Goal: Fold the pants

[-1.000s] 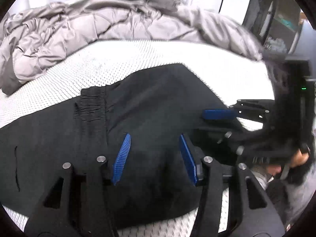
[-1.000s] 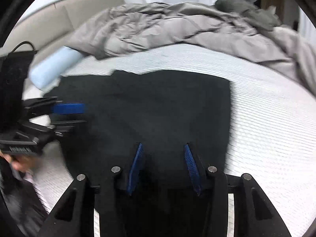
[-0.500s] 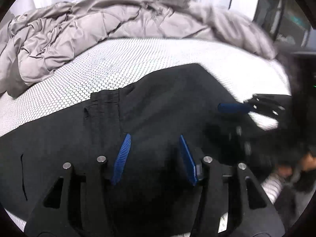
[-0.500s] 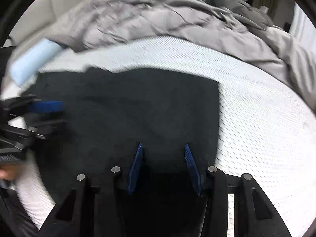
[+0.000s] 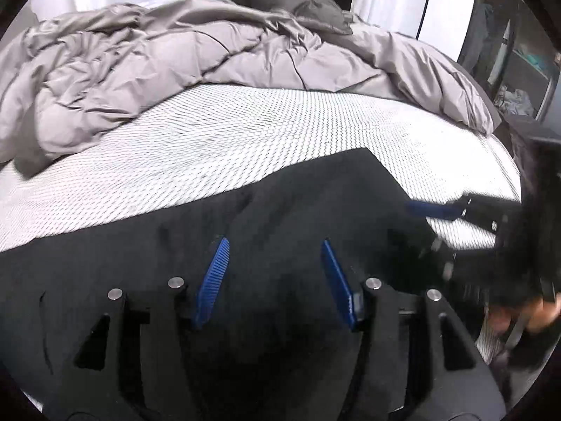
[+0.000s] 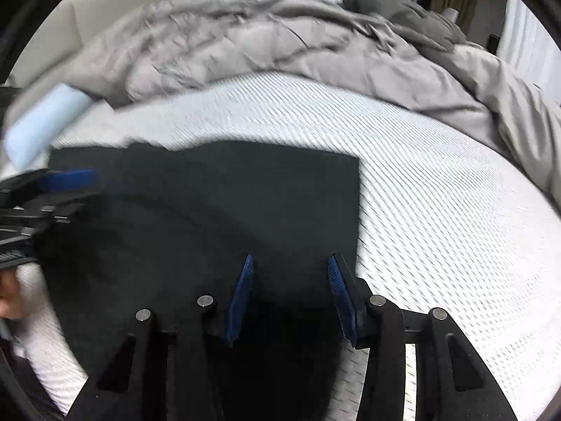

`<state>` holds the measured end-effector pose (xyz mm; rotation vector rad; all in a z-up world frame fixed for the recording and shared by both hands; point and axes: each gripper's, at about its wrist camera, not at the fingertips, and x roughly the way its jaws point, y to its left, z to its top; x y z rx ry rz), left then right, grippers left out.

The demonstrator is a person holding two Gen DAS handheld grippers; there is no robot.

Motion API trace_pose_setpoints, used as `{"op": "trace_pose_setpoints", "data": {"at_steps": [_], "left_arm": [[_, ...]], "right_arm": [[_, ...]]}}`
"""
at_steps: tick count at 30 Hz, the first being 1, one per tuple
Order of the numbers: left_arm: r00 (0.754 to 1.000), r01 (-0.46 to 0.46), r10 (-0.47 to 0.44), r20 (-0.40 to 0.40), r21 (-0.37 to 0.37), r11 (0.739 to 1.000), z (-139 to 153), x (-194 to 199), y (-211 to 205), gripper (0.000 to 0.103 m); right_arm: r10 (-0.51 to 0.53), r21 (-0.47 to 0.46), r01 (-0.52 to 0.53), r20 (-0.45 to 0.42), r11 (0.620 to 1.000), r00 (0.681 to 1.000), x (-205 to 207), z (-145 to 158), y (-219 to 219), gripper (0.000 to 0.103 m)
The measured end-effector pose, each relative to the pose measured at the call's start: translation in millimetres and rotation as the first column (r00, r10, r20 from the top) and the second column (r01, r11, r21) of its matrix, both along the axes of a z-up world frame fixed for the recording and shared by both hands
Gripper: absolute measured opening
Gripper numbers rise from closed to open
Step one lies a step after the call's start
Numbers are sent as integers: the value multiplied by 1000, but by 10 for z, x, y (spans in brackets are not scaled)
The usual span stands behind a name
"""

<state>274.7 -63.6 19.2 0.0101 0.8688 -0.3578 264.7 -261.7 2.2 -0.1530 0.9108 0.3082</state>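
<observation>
Black pants (image 6: 217, 210) on mattress (image 6: 438, 210): soft, limp, light. My left gripper (image 5: 273, 273) is opening, my right gripper (image 6: 289, 294) half-open; neither grips cloth. Best hold: the folded edge.

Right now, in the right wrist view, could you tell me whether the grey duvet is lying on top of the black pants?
No, the grey duvet is bunched at the far side, with a strip of bare white mattress between it and the black pants.
</observation>
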Motion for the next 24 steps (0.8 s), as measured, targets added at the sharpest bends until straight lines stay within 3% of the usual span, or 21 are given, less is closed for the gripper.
{"op": "trace_pose_setpoints", "data": {"at_steps": [2, 4, 5, 8, 10, 12, 14, 16, 18, 20, 22, 24], "left_arm": [[999, -15, 16, -52, 20, 1000, -154, 211, -63, 49], [991, -62, 68, -116, 48, 997, -386, 400, -32, 37], [990, -76, 81, -119, 40, 996, -436, 428, -9, 25], [989, -70, 64, -132, -40, 997, -425, 451, 195, 16], [987, -87, 78, -139, -66, 994, -374, 370, 309, 17], [986, -113, 106, -126, -52, 992, -252, 190, 410, 17], [991, -111, 105, -81, -73, 991, -98, -33, 476, 18], [995, -97, 93, -47, -90, 991, 7, -306, 473, 25], [998, -34, 31, -46, -78, 996, -40, -530, 295, 28], [996, 63, -64, -62, -5, 998, -196, -625, 53, 31], [993, 83, -75, -90, 90, 992, -369, -656, -55, 31], [992, 102, -92, -90, 117, 988, -411, -739, 11, 43]], "right_arm": [[50, 66, -50, 0, 997, 999, 157, 8, 196, 46], [63, 129, -53, -72, 990, 995, 354, -142, 297, 46], [48, 142, -31, -123, 989, 991, 447, -274, 270, 46], [33, 71, -24, -129, 997, 991, 463, -398, 257, 45], [-42, -138, 34, -51, 990, 998, 387, -363, 184, 46], [-113, -249, 110, 4, 962, 994, 421, -375, 29, 51], [-133, -187, 132, 8, 973, 991, 371, -312, -163, 51], [-138, -95, 138, 5, 986, 990, 252, -173, -302, 51], [-105, -21, 106, 46, 994, 993, 81, -1, -289, 51], [-29, 58, 28, 28, 998, 999, -32, 71, -162, 51], [102, 115, -99, -19, 988, 995, -162, 9, 75, 51], [179, 62, -174, -81, 983, 981, -237, -177, 255, 51]]}}
